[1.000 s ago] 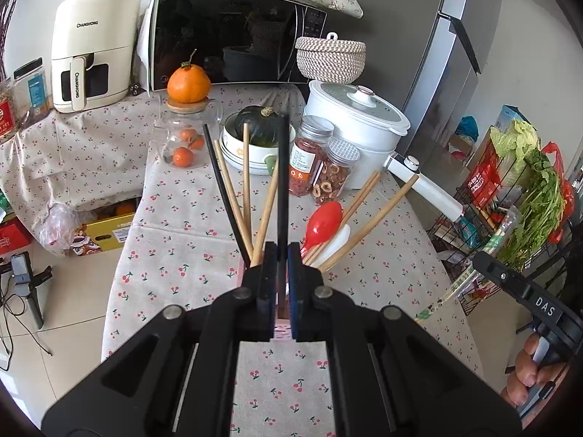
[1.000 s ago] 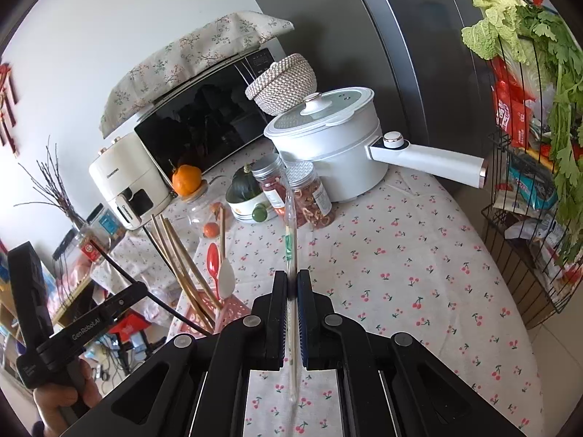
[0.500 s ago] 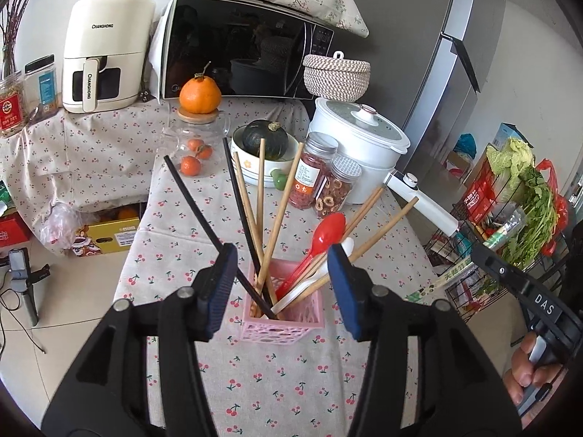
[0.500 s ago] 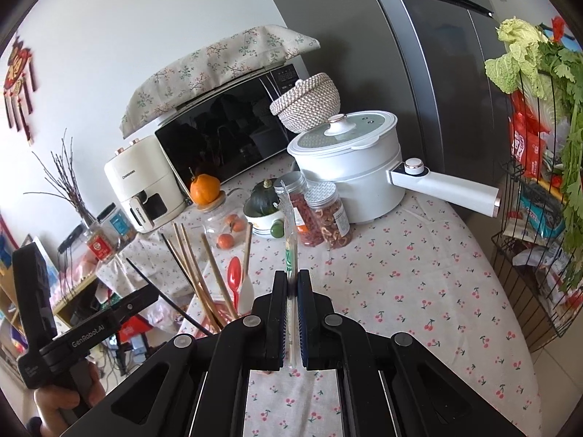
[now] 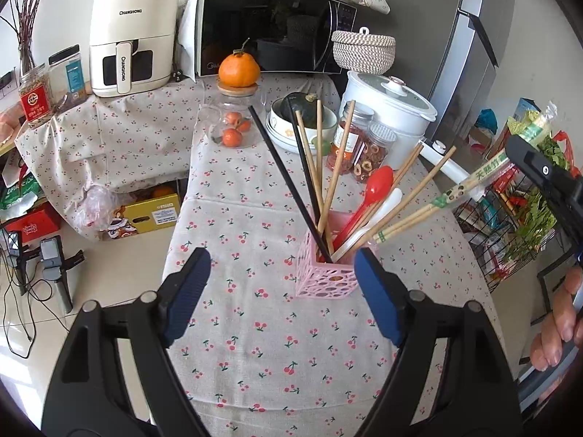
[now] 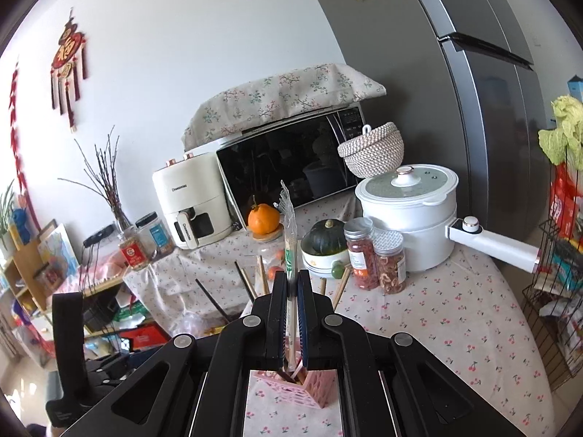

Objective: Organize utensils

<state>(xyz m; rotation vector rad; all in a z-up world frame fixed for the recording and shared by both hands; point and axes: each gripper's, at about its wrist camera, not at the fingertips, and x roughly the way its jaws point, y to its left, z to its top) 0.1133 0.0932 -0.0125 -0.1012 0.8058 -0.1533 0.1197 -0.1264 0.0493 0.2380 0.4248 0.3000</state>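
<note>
I note a matt cotton-looking tablecloth (image 5: 255, 346) with a cherry print, and on it a perforated pink plastic holder (image 5: 326, 276) containing bare wooden chopsticks (image 5: 337, 178), glossy black chopsticks (image 5: 288, 182) and a shiny red plastic spoon (image 5: 368, 196). My right gripper (image 6: 291, 291), matt black with blue rubbery pads, clamps wooden chopsticks in a clear crinkled plastic sleeve (image 6: 289, 225). Behind stand a smooth glossy white pot (image 6: 411, 215) and a rough woven basket (image 6: 371, 154).

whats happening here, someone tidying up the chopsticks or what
Yes, a person with a handheld gripper in each hand is sorting utensils into a pink holder on the cherry-print table. The right gripper is shut on a wrapped pair of chopsticks, its lower end at the holder's rim. The left gripper hangs open and empty in front of the holder, which already has wooden chopsticks, black chopsticks and a red spoon.
</note>
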